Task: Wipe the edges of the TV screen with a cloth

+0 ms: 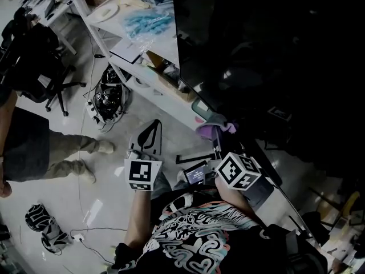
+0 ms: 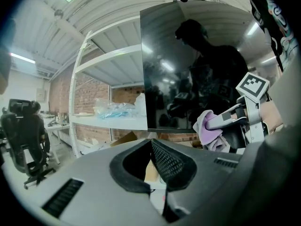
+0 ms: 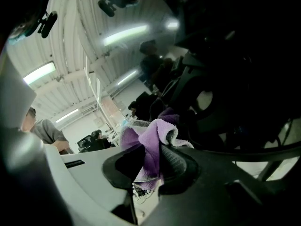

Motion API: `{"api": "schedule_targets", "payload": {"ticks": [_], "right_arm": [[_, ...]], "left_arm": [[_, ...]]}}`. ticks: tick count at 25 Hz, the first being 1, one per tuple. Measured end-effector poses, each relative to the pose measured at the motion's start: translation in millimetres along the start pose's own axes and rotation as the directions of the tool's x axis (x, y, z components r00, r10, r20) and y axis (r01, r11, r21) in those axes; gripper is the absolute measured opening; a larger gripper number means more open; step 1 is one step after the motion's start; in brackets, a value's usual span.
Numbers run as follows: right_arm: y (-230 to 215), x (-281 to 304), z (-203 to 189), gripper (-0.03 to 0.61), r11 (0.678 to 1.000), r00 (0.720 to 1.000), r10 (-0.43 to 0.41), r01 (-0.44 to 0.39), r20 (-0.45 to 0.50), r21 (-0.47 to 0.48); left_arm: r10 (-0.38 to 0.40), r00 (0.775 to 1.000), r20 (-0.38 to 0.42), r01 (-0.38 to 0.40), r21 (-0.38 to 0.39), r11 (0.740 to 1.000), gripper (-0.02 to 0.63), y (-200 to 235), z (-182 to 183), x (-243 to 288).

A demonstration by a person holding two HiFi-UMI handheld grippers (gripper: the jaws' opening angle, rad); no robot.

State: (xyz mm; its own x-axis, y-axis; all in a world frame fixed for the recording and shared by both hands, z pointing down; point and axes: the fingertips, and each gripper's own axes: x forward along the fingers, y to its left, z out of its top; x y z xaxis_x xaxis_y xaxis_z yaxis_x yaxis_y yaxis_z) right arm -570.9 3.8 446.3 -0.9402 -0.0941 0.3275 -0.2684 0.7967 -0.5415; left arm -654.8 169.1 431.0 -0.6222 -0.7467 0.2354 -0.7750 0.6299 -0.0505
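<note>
From the head view, the TV screen (image 1: pixel 256 44) is a glossy black slab ahead of both tools, so dark that its frame is lost on the far side and it runs out of the picture. The right gripper (image 1: pixel 217 135) holds a crumpled purple cloth (image 1: pixel 210 131) at the screen's lower edge. The left gripper (image 1: pixel 150 135) hangs beside it, apart from the screen. In the left gripper view, the left gripper (image 2: pixel 151 160) has its jaws closed tip to tip, one pad smooth and one ribbed, with nothing between them. Ahead and to its right, the right gripper (image 2: pixel 226 121) presses the soft, folded purple cloth (image 2: pixel 206 130) at the bottom edge of the TV screen (image 2: pixel 188 65); we cannot tell whether cloth and glass touch. A white metal shelf (image 2: pixel 110 122) stands ahead to the left. In the right gripper view, the right gripper (image 3: pixel 149 166) is clamped on the fleecy purple cloth (image 3: pixel 151 142), which bunches beyond the tips. Past it the TV screen (image 3: pixel 235 55) shows only murky reflections.
</note>
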Motion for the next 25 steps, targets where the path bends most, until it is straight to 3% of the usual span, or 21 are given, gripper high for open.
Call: {"api": "schedule_targets", "payload": {"ticks": [25], "right_arm": [[29.9, 48.5, 5.2, 0.106, 0.994, 0.999, -0.039, 0.037, 0.026, 0.099]], "left_arm": [[-0.131, 0.991, 0.009, 0.131, 0.011, 0.991, 0.018, 52.7, 10.6, 46.8]]}}
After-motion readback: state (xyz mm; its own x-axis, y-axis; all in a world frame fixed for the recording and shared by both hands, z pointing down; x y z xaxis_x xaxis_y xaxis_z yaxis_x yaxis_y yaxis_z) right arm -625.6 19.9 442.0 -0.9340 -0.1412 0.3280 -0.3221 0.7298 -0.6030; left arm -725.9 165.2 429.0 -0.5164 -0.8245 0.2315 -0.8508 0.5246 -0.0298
